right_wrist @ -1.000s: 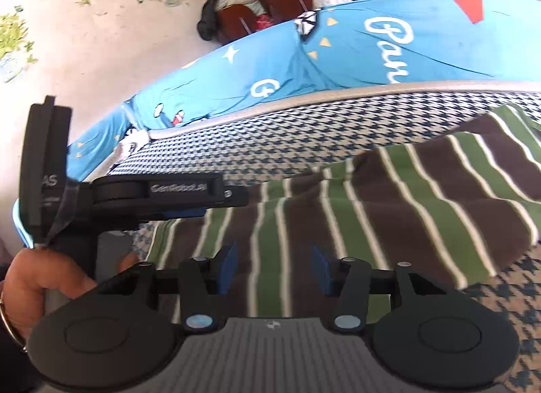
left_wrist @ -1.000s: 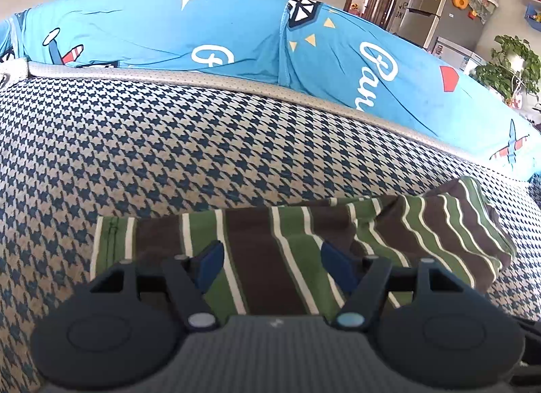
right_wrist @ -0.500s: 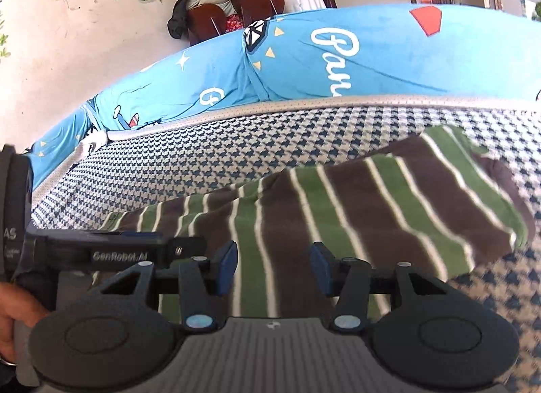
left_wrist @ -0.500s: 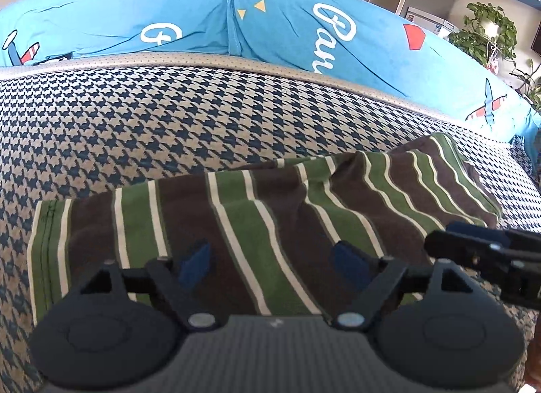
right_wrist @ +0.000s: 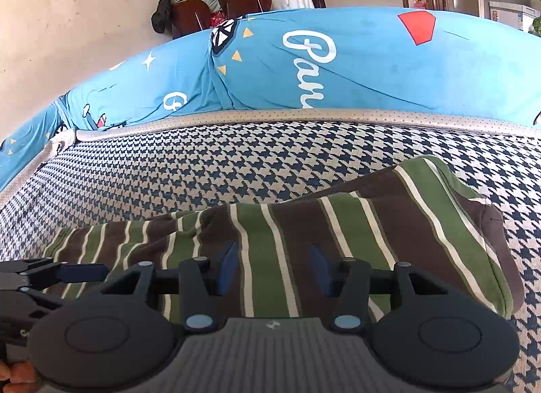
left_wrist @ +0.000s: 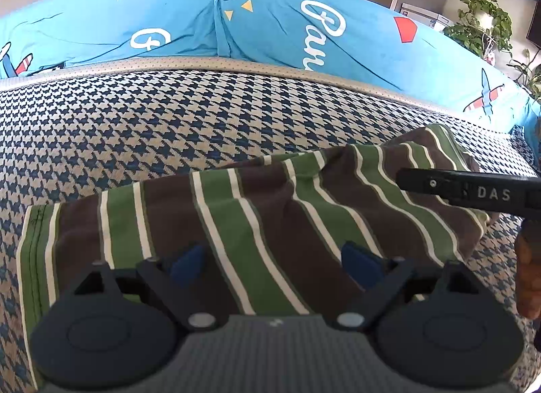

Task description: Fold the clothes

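My left gripper (left_wrist: 275, 266) has just been opening: a second ago its pads sat fairly close over the shirt (left_wrist: 250, 224), and now they stand spread wide above it, pressing on nothing. I read that as a let-go, the fold on that side laid down and released. The cloth between the left pads lies flat, not pinched.

The shirt, striped brown, green and white, lies as a long folded band across the houndstooth cover (left_wrist: 169, 122), its hem end to the left in the left view and its bulkier, rumpled end to the right. Behind it runs the blue cushion (left_wrist: 270, 21), well apart from the cloth.

My right gripper (right_wrist: 275, 271) hangs over the middle of the shirt with its jaws about half apart, and that gap has not altered over the last second. Nothing is clamped in it as far as I can see, though the pads sit low against the stripes and I cannot be sure they clear the fabric. It has slid along the shirt towards the thicker end; in the left view its body now juts in from the right edge.

So both hands look free, and my judgement is that the next fold, bringing one end over the other, needs a fresh grasp.
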A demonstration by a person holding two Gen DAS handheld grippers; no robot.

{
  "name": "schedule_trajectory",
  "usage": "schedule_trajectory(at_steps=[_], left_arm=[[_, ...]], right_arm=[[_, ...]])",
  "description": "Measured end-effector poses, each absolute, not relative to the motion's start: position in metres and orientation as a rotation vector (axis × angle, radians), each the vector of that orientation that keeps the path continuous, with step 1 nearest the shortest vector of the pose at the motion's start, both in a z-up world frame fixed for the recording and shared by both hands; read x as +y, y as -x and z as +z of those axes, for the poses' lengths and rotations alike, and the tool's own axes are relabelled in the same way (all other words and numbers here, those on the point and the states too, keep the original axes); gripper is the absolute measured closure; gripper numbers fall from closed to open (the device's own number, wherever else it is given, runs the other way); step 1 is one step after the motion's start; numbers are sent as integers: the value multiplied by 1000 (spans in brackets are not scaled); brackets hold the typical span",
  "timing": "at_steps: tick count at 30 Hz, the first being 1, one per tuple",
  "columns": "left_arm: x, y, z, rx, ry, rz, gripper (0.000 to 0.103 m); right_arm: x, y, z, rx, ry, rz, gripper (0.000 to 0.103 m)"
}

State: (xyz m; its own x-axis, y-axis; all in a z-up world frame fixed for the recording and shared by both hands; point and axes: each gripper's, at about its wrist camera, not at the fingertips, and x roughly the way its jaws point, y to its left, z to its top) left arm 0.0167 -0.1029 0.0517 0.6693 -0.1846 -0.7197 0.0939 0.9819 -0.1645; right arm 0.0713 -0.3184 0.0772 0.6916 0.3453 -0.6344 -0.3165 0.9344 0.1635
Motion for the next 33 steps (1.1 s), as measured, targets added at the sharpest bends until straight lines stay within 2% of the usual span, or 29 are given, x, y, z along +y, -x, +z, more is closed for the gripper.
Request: schedule_trajectory(at_steps=[10, 33], left_arm=[[-111, -13, 47, 846, 74, -155, 0], [-119, -10, 49, 877, 9, -114, 0]], right_arm=[[-305, -106, 59, 735, 39, 288, 55], [-297, -120, 50, 717, 75, 233, 50]])
